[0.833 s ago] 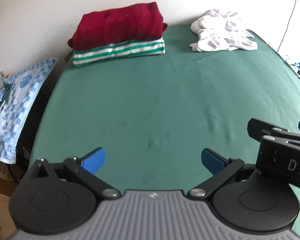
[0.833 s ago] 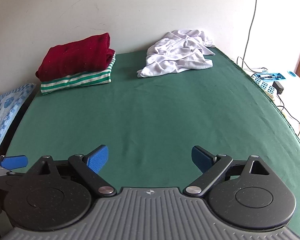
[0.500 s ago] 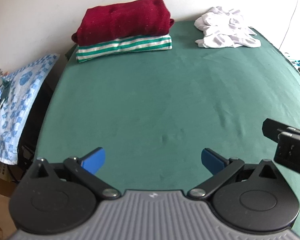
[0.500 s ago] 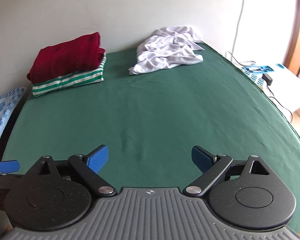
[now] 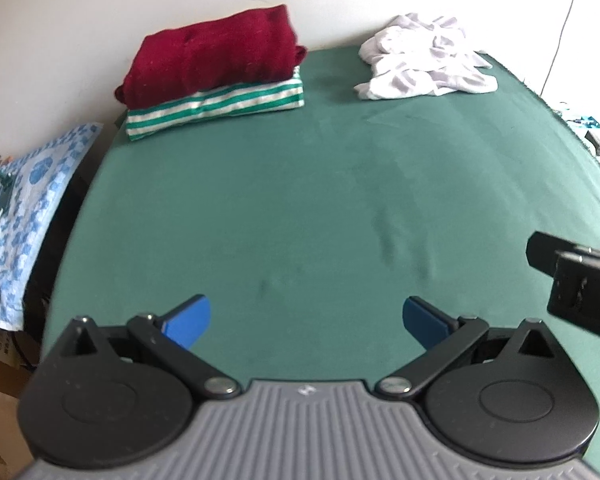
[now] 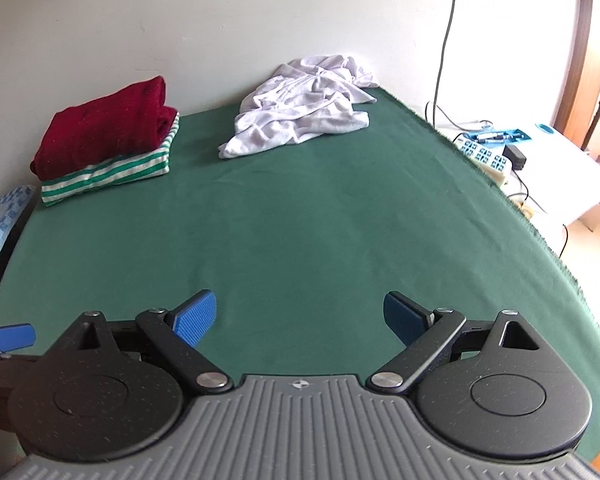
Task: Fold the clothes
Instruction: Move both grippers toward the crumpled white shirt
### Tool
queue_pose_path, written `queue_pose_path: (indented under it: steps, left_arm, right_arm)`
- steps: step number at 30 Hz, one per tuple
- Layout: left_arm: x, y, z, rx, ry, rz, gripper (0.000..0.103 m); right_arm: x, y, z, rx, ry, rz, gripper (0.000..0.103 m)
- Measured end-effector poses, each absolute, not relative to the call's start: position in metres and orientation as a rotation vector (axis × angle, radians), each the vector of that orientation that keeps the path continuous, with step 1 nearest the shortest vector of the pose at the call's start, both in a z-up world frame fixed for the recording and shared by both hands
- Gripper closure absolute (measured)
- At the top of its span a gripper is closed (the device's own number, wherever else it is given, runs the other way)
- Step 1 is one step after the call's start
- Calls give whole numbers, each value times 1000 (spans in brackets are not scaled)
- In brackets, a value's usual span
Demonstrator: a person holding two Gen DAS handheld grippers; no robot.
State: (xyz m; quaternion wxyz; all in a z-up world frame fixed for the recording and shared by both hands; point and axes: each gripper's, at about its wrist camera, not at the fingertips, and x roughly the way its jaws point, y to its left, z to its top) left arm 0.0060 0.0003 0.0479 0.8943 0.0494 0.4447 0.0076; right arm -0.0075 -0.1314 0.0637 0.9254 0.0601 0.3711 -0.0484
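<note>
Progress, judged: two garments done, one left.
- Red garment lay folded atop folded green-striped garment; stack sat at far left of green table cover, by wall.
- White garment lay crumpled, unfolded, at far right by wall, well apart from stack.
- Left gripper: jaws spread wide, nothing between.
- Right gripper: jaws spread wide, empty, well short of white garment.
- Remaining: fetch, flatten, fold white garment.

The bench is covered by a smooth dark green cloth. At its far left lies a folded green-and-white striped garment, carrying a folded dark red garment. At far centre-right lies a crumpled white garment, well apart from the stack.
</note>
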Motion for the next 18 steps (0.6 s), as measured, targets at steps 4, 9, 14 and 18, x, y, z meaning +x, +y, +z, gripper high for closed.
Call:
queue_pose_path:
  steps: [4,9,14,18]
  left_arm:
    - [7,-26,50,102,920,30,1]
    - [10,-50,52,76,923,45,1]
    - [13,-69,53,80,923,53,1]
    - [11,-76,53,103,921,49,1]
  right_arm:
    - [-4,-156,64,115,765,-78,10]
    - [-1,-183,63,93,767,-64,10]
    - [3,-202,61,96,766,-55,10]
    - [5,-207,59,114,771,-47,10]
